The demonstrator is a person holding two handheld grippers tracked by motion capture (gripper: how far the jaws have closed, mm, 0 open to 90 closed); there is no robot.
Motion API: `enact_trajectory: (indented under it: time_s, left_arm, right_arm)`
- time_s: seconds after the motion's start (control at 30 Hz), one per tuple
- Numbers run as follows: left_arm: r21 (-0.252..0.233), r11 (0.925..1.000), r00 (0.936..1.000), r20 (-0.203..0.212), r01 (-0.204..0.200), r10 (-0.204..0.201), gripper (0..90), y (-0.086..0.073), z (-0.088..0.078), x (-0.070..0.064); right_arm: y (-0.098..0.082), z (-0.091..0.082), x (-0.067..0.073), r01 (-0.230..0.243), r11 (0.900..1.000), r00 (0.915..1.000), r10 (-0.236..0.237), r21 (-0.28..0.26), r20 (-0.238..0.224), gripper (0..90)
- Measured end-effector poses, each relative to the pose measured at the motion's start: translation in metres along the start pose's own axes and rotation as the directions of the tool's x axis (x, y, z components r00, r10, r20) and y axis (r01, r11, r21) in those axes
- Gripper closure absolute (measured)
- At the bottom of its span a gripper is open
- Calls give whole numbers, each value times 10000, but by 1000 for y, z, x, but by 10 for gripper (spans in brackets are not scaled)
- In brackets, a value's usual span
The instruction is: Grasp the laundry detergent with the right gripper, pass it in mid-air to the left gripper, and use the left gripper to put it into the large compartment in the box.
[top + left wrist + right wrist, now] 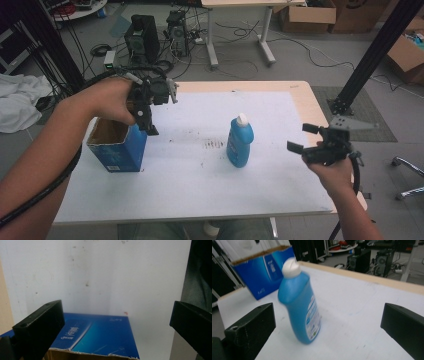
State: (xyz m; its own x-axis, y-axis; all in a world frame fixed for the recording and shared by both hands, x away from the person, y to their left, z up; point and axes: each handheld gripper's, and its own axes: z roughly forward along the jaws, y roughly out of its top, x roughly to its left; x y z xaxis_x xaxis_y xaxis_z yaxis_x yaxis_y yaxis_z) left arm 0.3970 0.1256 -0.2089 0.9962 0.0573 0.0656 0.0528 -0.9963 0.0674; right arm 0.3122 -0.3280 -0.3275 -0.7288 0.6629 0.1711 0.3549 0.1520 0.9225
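Two grippers in play, both w/ jaws apart and nothing between them. Left gripper [150, 120] hangs over the right rim of the blue box [119, 145], which sits at approx 9 o'clock on the white tabletop [190, 185]; the box is open-topped, brown cardboard inside. Left gripper view looks straight down: the box's blue side [100, 336] and torn top edge sit low in frame between the two black jaws, neither jaw visibly touching it, white tabletop [100, 277] beyond.

Right gripper [306, 139] is held at approx 3 o'clock near the table's right edge, pointing toward 9, well apart from the blue bottle [240, 141]. Bottle stands upright near table centre, white cap on top, label on its side, w/ a patch of dark specks [215, 144] just beside it at its 9 o'clock. Box and bottle are well apart.

Right gripper view: bottle [300, 307] a bit blurred, appears tilted in frame, standing ahead of the open jaws and nearer the left one, not touched. Box [263, 272] shows farther off at 11 o'clock from the bottle. Cables trail from both grippers; left one runs down along the person's forearm.
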Motion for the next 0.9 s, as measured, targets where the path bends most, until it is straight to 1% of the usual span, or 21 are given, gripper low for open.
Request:
enact_trajectory:
  time_s: [0.03,0.07,0.1,0.13,0.17,0.2,0.27,0.3,0.33,0.37,0.43,0.47,0.5,0.6,0.63,0.7,0.73,0.8,0.83,0.87,0.9]
  left_arm:
    - [-4,10000,10000,-15,-26,26,1,0,0,0]
    - [16,10000,10000,-19,-16,16,1,1,1,1]
    - [16,10000,10000,-19,-16,16,1,1,1,1]
    - [11,10000,10000,-17,8,-8,1,1,1,1]
    - [13,10000,10000,-8,-4,4,1,1,1,1]
    - [67,10000,10000,-47,-55,56,1,2,0,1]
    - [-20,10000,10000,-26,-38,38,1,2,0,1]
    - [-13,10000,10000,-37,-41,41,1,3,0,0]
    - [-50,10000,10000,-52,-29,29,1,3,0,0]
    - [-51,10000,10000,-48,-33,33,1,3,0,0]
    - [-86,10000,10000,-44,-32,32,1,3,0,-1]
    - [-86,10000,10000,-44,-32,32,1,3,0,-1]
    - [-76,10000,10000,-47,-17,16,1,3,1,-2]
    - [-124,9999,10000,-31,-1,0,1,2,1,-2]
    - [-124,9999,10000,-31,-1,0,1,2,1,-2]
    - [-124,9999,10000,-21,6,-6,1,2,2,-2]
    - [-91,10000,10000,-19,14,-14,1,2,2,-2]
    - [-91,10000,10000,-18,-13,13,1,2,2,-2]
    - [-124,9999,10000,-43,-1,1,1,2,1,-3]
    - [-104,9999,10000,-49,-17,16,1,3,0,-3]
    - [-115,9999,10000,-49,-47,46,1,3,0,-3]
  right_arm:
    - [-11,5,11,178,9997,9998,-177,188,-44,0]
    - [-16,8,16,232,9993,9997,-228,300,-120,0]
    - [-16,8,16,232,9993,9997,-228,300,-120,0]
    - [-24,16,25,386,9981,9992,-379,491,-137,0]
    - [-27,20,29,426,9975,9989,-414,559,-226,0]
    - [-30,24,32,505,9968,9986,-495,618,-191,0]
    - [-35,34,38,586,9960,9980,-568,671,-295,0]
    - [-35,34,38,586,9960,9980,-568,671,-295,0]
    - [-38,39,41,663,9950,9977,-649,746,-211,0]
    - [-44,51,45,646,9943,9976,-622,849,-308,0]
    - [-48,64,49,568,9947,9983,-553,853,-202,0]
    - [-48,64,49,568,9947,9983,-553,853,-202,0]
    - [-52,77,52,556,9944,9985,-553,900,-62,0]
    - [-58,94,56,376,9949,9988,-403,934,274,0]
    - [-58,94,56,376,9949,9988,-403,934,274,0]
    - [-62,105,58,229,9959,9984,-274,873,503,0]
    - [-66,113,59,33,9969,9970,-93,788,762,0]
    - [-69,120,60,-158,9978,9956,98,639,928,0]
    - [-70,123,60,-218,9979,9946,154,615,1030,0]
    - [-70,126,61,-194,9982,9917,119,575,1276,0]
    - [-71,128,61,-177,9983,9911,104,547,1326,0]
